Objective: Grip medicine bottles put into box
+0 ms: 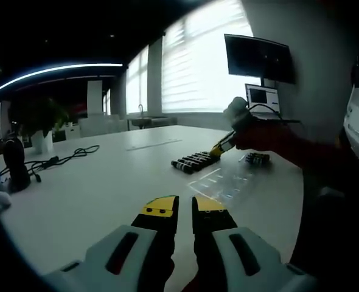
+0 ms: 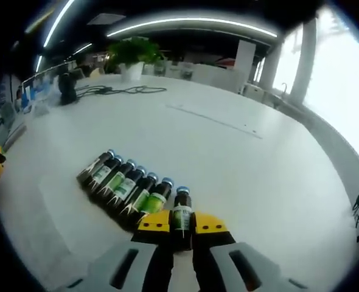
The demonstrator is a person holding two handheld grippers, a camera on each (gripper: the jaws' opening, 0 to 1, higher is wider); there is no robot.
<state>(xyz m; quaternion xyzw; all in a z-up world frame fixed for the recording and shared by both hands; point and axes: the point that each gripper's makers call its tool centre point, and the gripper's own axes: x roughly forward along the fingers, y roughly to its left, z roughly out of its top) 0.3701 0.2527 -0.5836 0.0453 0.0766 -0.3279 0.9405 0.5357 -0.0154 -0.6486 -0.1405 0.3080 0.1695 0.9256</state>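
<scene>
While a dark medicine bottle (image 2: 181, 214) with a blue cap is clasped between the yellow-tipped fingers (image 2: 155, 222) of the right gripper (image 2: 181, 224), it is seen at the near end of a row of bottles (image 2: 121, 182) lying side by side on the white tabletop (image 2: 228, 164). The held bottle is just beside the nearest bottle of that row, and whether it is lifted clear of the tabletop cannot be told. In the left gripper view, the left gripper (image 1: 184, 210) is held above the tabletop with its fingers (image 1: 161, 210) drawn close together on nothing, only a thin gap being seen between them. Farther off, the right gripper is seen at the row of bottles, with a small cluster of bottles (image 1: 257, 159) lying apart. Black cables (image 2: 121, 90) and a potted plant (image 2: 129, 58) are seen at the tabletop's far side.
</scene>
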